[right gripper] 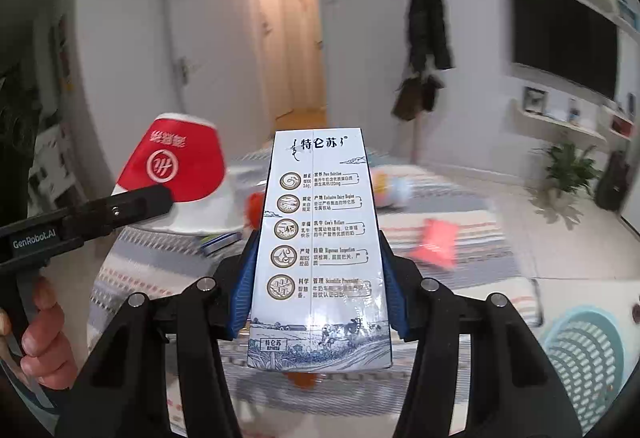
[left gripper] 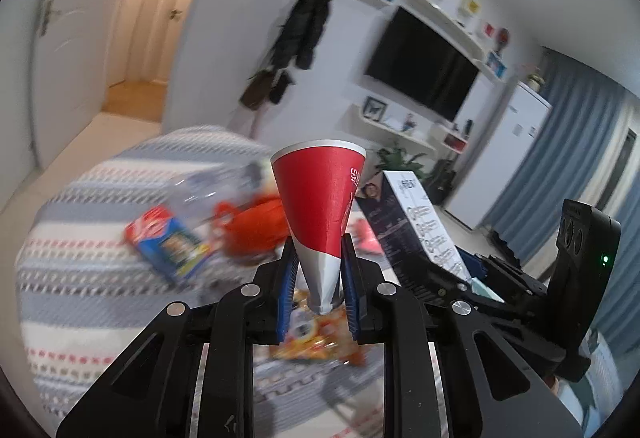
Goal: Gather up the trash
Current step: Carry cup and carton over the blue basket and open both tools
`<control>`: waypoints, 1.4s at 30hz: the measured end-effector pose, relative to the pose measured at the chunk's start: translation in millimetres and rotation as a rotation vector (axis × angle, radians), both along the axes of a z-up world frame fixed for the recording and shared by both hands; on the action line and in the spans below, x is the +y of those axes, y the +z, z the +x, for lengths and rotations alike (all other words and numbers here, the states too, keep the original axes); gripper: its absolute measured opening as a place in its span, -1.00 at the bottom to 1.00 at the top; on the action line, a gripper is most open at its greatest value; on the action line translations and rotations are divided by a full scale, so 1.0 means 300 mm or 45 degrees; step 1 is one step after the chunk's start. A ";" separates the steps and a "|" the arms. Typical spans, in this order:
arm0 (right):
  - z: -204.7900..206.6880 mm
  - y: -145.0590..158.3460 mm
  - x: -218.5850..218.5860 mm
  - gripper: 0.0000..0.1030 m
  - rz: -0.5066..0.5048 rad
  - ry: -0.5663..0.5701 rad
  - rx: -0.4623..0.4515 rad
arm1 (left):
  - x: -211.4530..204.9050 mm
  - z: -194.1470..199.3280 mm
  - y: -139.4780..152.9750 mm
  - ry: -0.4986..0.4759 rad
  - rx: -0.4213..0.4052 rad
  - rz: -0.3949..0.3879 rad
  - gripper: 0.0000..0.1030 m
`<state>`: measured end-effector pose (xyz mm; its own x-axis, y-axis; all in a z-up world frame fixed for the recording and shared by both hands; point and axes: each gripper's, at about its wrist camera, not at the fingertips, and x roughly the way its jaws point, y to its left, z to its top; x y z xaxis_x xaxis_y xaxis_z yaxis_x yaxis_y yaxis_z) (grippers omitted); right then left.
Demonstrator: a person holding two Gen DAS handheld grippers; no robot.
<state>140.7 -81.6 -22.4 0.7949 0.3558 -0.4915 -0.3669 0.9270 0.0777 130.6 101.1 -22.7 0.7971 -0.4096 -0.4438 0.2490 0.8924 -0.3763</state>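
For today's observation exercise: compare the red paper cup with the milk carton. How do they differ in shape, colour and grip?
The red paper cup is a cone, squeezed flat near its base; the milk carton is a straight-sided box. The cup is red and white; the carton is white with blue print. The left gripper holds the cup, the right gripper the carton. Both are lifted clear.

A red paper cup (left gripper: pixel 322 197) with a white base is lifted clear of the striped table (left gripper: pixel 80 278), pinched near its bottom, mouth away from the camera. A tall white milk carton (right gripper: pixel 320 250) (blue farm drawing at its near end) is likewise held up, lengthwise. On the table lie a blue-and-red packet (left gripper: pixel 168 242), an orange wrapper (left gripper: pixel 316 338) and a pink wrapper (right gripper: pixel 436 242), all blurred.
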 end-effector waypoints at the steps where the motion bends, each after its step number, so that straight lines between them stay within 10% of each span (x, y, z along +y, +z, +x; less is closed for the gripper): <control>1: -0.010 0.015 -0.052 -0.02 0.003 -0.049 -0.018 | -0.024 0.005 0.009 -0.019 -0.008 0.002 -0.62; 12: -0.103 0.028 -0.599 -0.02 0.063 -0.534 -0.035 | -0.541 0.106 0.040 -0.373 -0.024 0.076 -0.60; 24: -0.180 -0.184 -0.990 -0.01 0.028 -0.896 0.207 | -1.046 0.163 -0.156 -0.703 0.164 0.177 -0.57; 35: -0.178 -0.407 -1.134 0.00 0.152 -0.985 0.479 | -1.220 0.187 -0.360 -0.795 0.336 0.286 -0.54; 42: -0.199 -0.421 -1.157 0.06 0.217 -0.987 0.494 | -1.239 0.191 -0.405 -0.781 0.350 0.328 -0.07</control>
<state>81.0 -428.8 -148.7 0.6307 -0.1214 -0.7664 0.4415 0.8684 0.2258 188.0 -270.5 -144.0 0.3025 -0.6027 -0.7384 0.6604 0.6911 -0.2936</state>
